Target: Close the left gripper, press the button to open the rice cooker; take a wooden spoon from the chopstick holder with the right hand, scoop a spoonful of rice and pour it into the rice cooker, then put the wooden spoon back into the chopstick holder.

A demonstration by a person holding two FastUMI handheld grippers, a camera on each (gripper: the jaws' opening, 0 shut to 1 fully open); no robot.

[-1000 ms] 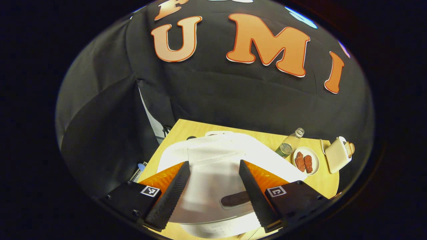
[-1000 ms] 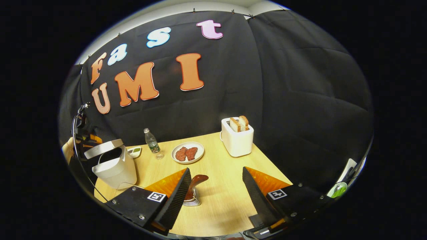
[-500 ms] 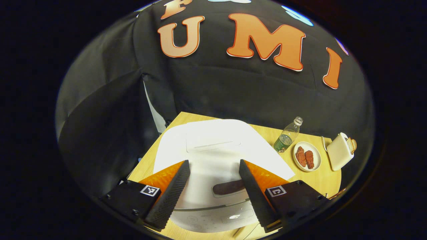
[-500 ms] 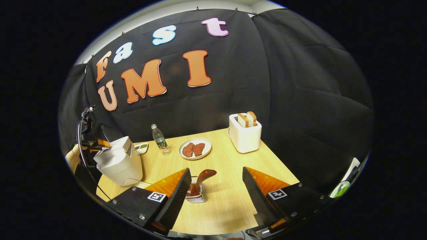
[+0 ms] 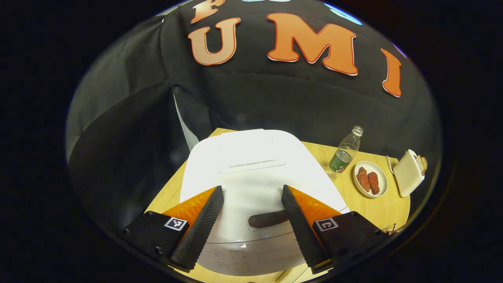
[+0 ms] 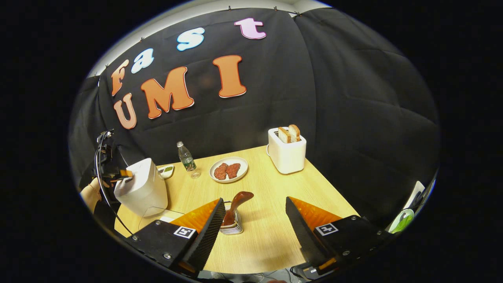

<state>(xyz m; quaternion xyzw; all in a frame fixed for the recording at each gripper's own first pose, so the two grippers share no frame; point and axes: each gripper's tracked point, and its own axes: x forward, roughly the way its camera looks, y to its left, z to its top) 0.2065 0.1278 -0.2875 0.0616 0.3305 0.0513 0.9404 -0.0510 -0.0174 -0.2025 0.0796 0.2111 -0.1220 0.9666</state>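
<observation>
Since a second earlier the rice cooker [image 5: 251, 165] lid had dropped shut under the wide-open, empty left gripper [image 5: 251, 224]. Near the tabletop's front edge, the stiff, light wooden spoon [image 6: 235, 204] stood in its chopstick holder [image 6: 232, 227]; the right gripper [image 6: 253, 232], agape and empty, should probably pinch its upper handle.

My left camera looks down from close above the rice cooker [image 5: 251, 173]; my right camera faces it from farther off [image 6: 141, 188], sharing the toaster [image 6: 287, 153].

The wooden table [image 6: 271, 236] carries a rice cooker [image 6: 142, 188], bottle [image 6: 186, 158], plate [image 6: 228, 170], toaster [image 6: 286, 153] and chopstick holder [image 6: 232, 226].
</observation>
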